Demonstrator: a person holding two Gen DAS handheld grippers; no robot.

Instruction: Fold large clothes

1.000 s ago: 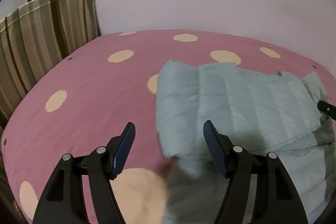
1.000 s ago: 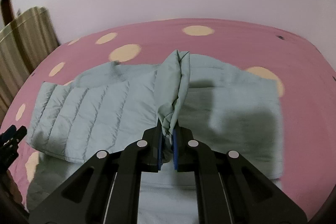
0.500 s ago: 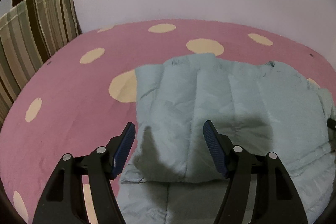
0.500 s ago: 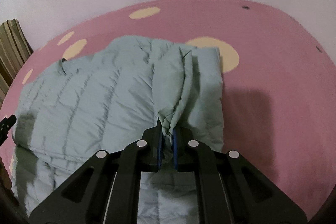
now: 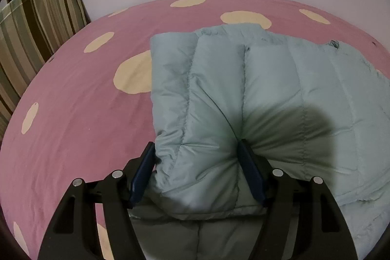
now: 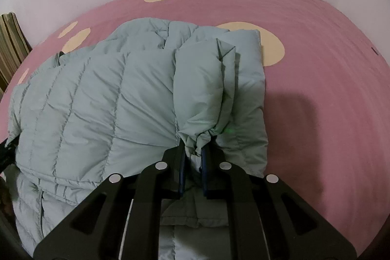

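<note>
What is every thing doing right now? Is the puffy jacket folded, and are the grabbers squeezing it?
Puffy jacket: folded over itself, lying on the bedsheet.
Left hand-held gripper: wide, a thick fold bulging between its fingers.
Right hand-held gripper: pinched shut on a bunched edge.
Spotted bedsheet: spread flat.
Striped pillow: propped upright.

- My left gripper [image 5: 196, 174]: black angular frame with cut-out slots, ribbed dark-blue pads, silver round screws.
- My right gripper [image 6: 193, 171]: same black frame, blue pads, four silver screws along its 12 o'clock edge.
</note>
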